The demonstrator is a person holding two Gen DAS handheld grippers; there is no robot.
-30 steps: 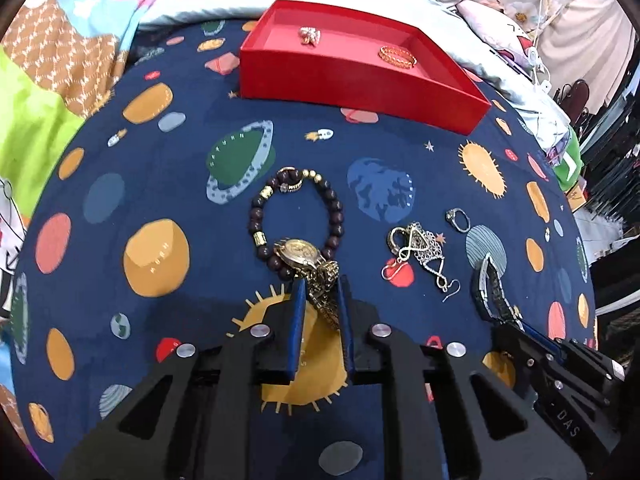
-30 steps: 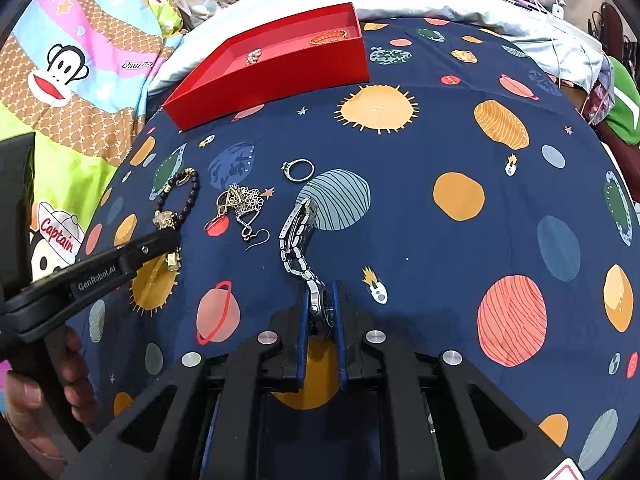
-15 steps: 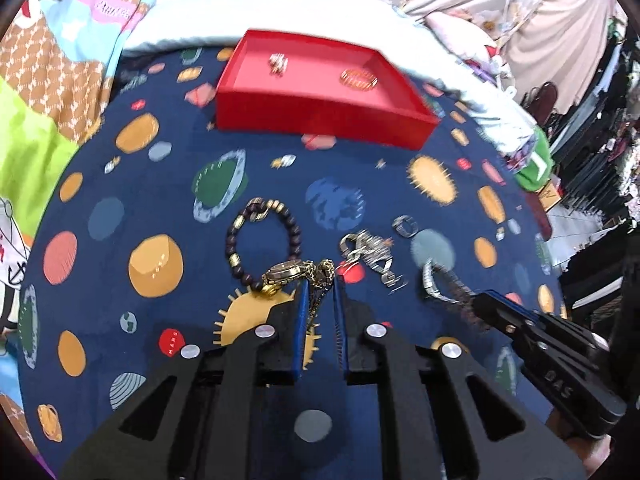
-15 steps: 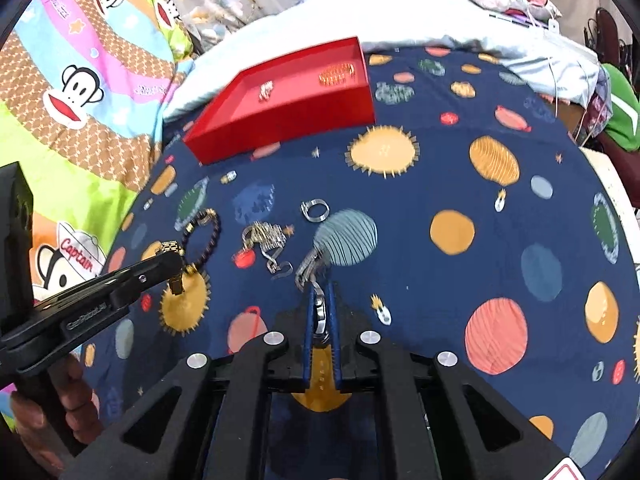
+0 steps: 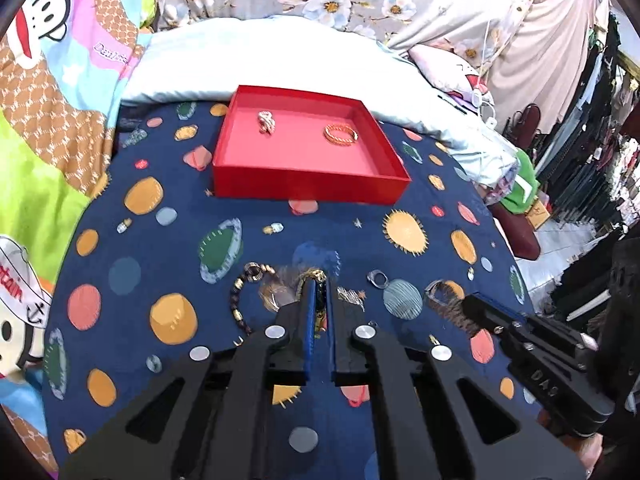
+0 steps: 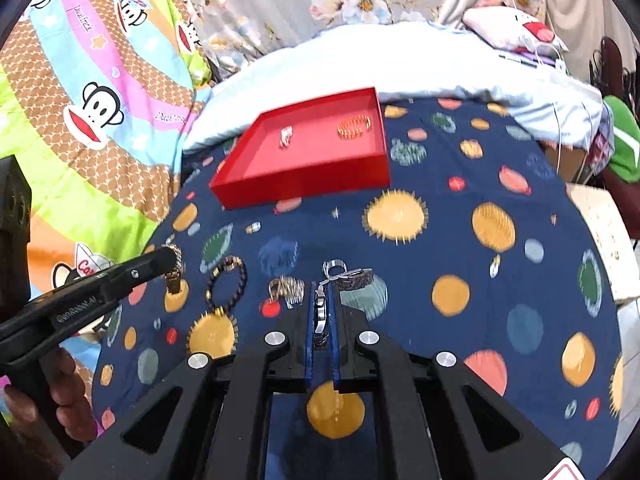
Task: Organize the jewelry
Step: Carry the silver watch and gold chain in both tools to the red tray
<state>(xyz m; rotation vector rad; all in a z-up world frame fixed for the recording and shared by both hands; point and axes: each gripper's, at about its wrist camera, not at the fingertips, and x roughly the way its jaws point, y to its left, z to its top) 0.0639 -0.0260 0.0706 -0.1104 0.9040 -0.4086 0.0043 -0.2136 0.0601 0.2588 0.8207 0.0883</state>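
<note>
My left gripper [image 5: 319,286] is shut on a gold watch [image 5: 317,276] and holds it above the blue planet cloth; the watch also shows in the right wrist view [image 6: 174,270]. My right gripper [image 6: 323,300] is shut on a silver watch [image 6: 320,312], whose band [image 6: 354,278] hangs ahead of the fingers. A red tray [image 5: 304,188] lies farther back with a sparkly ring [image 5: 266,122] and an orange band [image 5: 340,134] in it. On the cloth lie a dark bead bracelet [image 6: 226,282], gold earrings [image 6: 286,290] and a silver ring [image 6: 334,268].
A white pillow [image 5: 260,60] lies behind the tray. Cartoon bedding [image 6: 100,92] is to the left. Clothes and a green bag [image 5: 520,188] are at the right, past the cloth's edge.
Both grippers have risen off the cloth, each lifting its watch. The tray now shows more from above.
</note>
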